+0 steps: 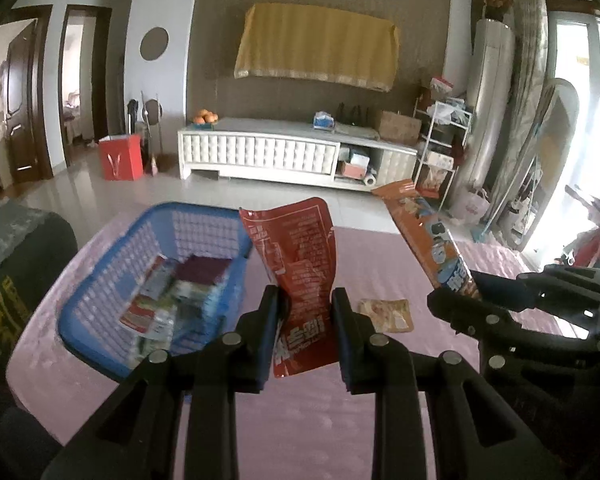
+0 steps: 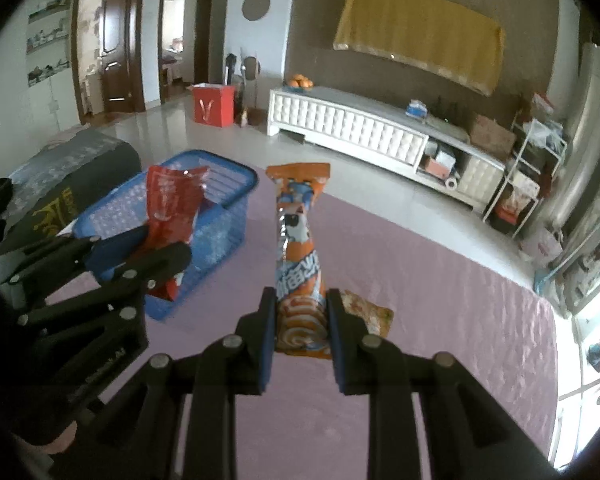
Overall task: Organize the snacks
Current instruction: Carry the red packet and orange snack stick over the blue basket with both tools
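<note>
Red snack packet: pinched upright between the 2 fingers of the left gripper, held above the pink tablecloth, just right of the blue basket. Orange snack packet: pinched upright near its lower end by the right gripper, also clear of the cloth. Both grippers closed on their loads; no gap visible between pads and wrappers.

Step in hand, as judged: transfer of 2 held packets toward the basket, which already contains several packets. Red packet closest to the drop point.

Next move, as judged:
1. Carry the left gripper over the basket opening, past the near right wall.
2. Lower until the packet tail sits below the rim, then spread the fingers.
3. Repeat with the right gripper once the left is out of the way.

Remaining on the cloth: 1 small beige packet, lying flat, partly hidden behind the right fingers in the right wrist view. Likely the last item to collect.

Obstructions:
- Basket rim: tall mesh wall, liable to snag a limp wrapper.
- Grippers near each other; simultaneous approach risks a clash.
- Dark bundle beside the basket's left side, outside the path.

Background only: white TV cabinet, red bag on the floor.
</note>
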